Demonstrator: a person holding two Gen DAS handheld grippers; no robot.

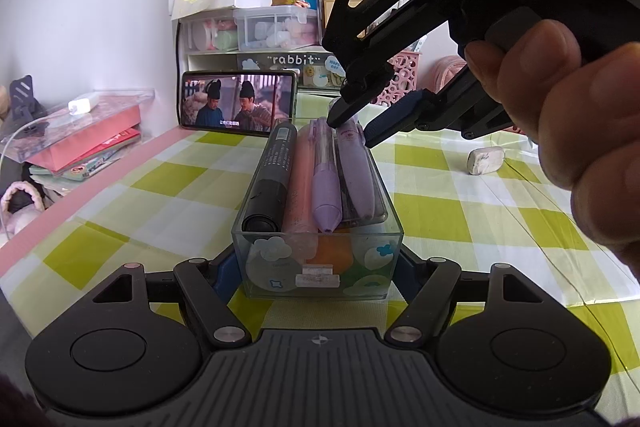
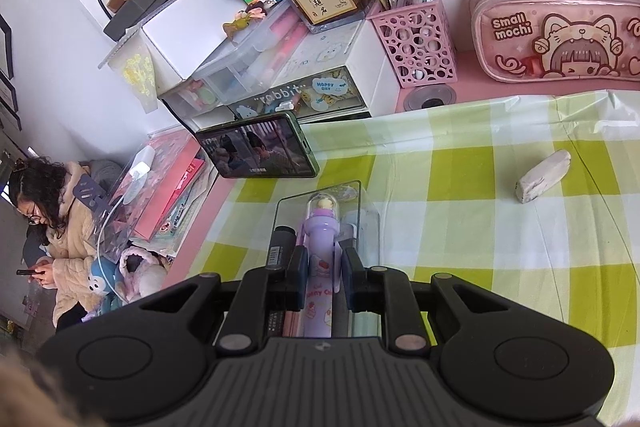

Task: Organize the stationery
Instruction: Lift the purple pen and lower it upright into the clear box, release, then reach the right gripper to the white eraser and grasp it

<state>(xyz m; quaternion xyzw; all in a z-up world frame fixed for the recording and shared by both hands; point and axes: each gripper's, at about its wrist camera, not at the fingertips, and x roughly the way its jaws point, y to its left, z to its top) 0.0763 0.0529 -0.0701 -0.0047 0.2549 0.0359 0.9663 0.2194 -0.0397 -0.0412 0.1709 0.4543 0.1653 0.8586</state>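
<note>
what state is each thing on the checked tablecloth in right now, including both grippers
clear plastic pen box: upright, open-topped, packed with pens
black marker: lying flat in the box
lilac cartoon pen: between the right gripper's fingers, over the box
right gripper: shut on the lilac pen
left gripper: fingers flanking the box's near end
phone: propped, screen on
white eraser: loose on the cloth

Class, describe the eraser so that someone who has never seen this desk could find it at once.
Start at the green-checked tablecloth. Right of the clear pen box, the eraser lies alone on the cloth. It is a smudged white block, unlike the pens in the box.
</note>
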